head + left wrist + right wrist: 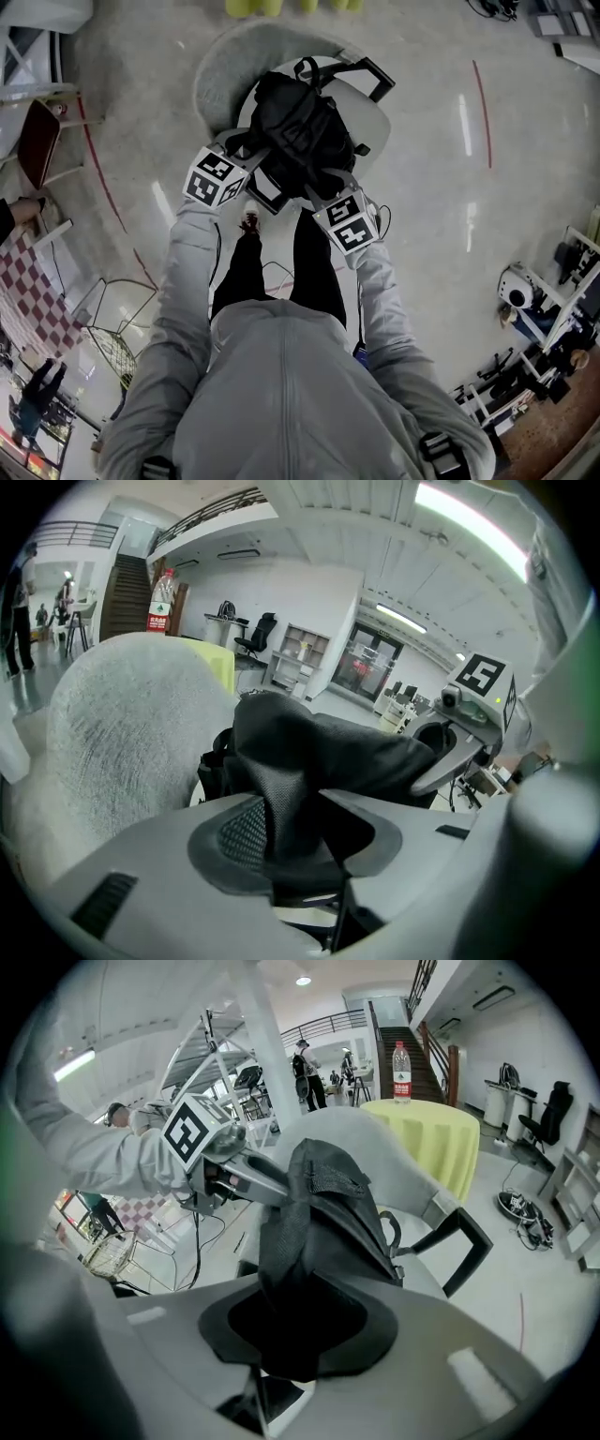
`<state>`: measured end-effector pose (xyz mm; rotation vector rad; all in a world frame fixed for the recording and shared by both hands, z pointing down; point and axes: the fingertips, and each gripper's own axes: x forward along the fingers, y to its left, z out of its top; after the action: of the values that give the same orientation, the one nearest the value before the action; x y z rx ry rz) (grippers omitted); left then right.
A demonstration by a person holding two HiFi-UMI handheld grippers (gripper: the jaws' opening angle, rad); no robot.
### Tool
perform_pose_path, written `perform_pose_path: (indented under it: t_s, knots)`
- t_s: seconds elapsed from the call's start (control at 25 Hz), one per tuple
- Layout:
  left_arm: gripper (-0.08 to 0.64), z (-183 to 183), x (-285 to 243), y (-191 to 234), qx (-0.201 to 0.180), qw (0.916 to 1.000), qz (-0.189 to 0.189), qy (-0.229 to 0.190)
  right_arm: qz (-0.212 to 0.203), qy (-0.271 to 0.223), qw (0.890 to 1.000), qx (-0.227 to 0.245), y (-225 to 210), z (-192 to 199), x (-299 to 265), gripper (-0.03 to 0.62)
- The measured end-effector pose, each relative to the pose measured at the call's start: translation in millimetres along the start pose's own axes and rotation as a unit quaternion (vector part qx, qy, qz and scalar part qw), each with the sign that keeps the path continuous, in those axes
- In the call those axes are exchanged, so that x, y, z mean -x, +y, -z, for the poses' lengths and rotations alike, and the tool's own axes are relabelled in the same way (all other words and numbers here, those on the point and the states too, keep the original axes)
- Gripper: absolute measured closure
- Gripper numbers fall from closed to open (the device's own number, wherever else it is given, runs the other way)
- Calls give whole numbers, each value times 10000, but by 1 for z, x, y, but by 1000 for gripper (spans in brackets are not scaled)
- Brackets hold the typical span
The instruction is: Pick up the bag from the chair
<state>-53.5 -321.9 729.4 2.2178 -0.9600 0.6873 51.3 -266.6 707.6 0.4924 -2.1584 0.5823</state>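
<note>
A black fabric bag sits over the seat of a white chair; I cannot tell whether its bottom touches the seat. My left gripper is at the bag's near left side. In the left gripper view its jaws are shut on a black mesh strap of the bag. My right gripper is at the near right side. In the right gripper view it is shut on a fold of the bag. Between the two grippers the bag bulges upward.
The chair has a grey fuzzy backrest and black armrests. Beyond it stands a round yellow table with a bottle. A wire basket is at the left, and equipment at the right.
</note>
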Motion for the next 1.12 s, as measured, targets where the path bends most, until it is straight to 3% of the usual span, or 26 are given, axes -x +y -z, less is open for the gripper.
perform_pose_path:
  t_s: [0.16, 0.44, 0.8, 1.12]
  knots:
    - [476, -6, 16, -6, 242, 9992, -106, -295, 230, -121, 9996, -140, 2, -9, 11, 523]
    - [515, -33, 49, -22, 240, 9961, -113, -847, 786, -616, 9938, -490, -4, -32, 44, 548]
    - [531, -92, 105, -80, -352, 9892, -6, -1421, 1440, -1245, 9785, -795, 5, -56, 132, 558]
    - [537, -141, 180, -140, -942, 9704, 124, -2221, 2007, -2004, 9570, -613, 51, -84, 225, 563]
